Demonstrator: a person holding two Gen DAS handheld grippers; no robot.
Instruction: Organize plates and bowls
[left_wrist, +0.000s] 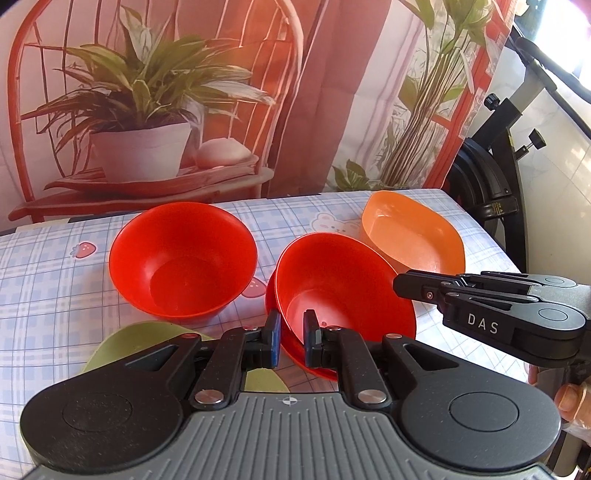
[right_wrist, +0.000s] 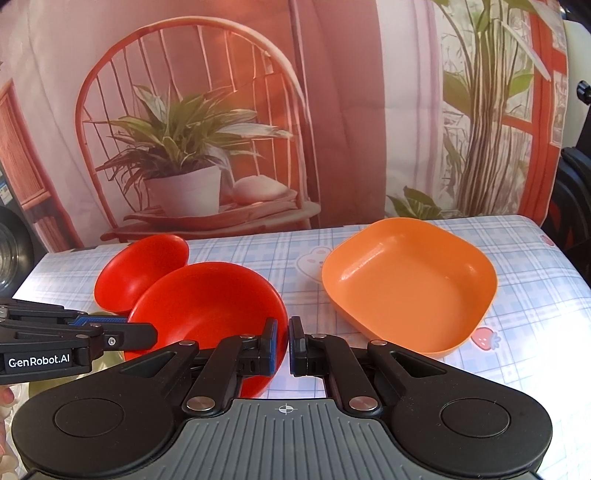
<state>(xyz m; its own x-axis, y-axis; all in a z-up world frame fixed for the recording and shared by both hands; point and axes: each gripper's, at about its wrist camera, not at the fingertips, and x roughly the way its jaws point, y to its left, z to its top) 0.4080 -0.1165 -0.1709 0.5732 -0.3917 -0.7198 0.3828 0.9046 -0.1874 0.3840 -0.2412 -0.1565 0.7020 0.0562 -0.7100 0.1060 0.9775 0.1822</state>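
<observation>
**A:** Where is the bowl they're working on?

**B:** The near red bowl (left_wrist: 343, 280) is tilted, its mouth turned toward the left wrist camera. It appears to sit inside another red bowl (left_wrist: 291, 343): a second red rim shows under its lower edge. In the right wrist view the near red bowl (right_wrist: 210, 306) leans on the bench (right_wrist: 535, 332) just in front of the claws.

**A:** And who has hold of it?

**B:** Both. The left claw (left_wrist: 291, 334) is clamped on the rim nearest its camera, with the red wall running between the pads. The right claw (right_wrist: 289, 341) is pinched on the bowl's right-hand edge, its pads drawn almost together with only the thin rim between them. From the left wrist view the right claw (left_wrist: 402, 286) comes in from the right and its tip meets the bowl's rim.

**A:** What's around it?

**B:** Another red bowl (left_wrist: 183, 258) stands upright on the bench to the left, close by; whether they touch I cannot tell. An orange square dish (right_wrist: 410, 284) sits to the right, apart from the bowl in the right wrist view. A green dish (left_wrist: 147, 341) lies beneath the left claw, mostly hidden.

**A:** And the bench itself?

**B:** It's covered in a blue checked cloth (left_wrist: 48, 295) with strawberries and bears. Behind it hangs a backdrop (right_wrist: 184, 147) printed with a red chair and a potted plant. A person's fingers (left_wrist: 570, 398) show at the right edge of the left wrist view.
</observation>
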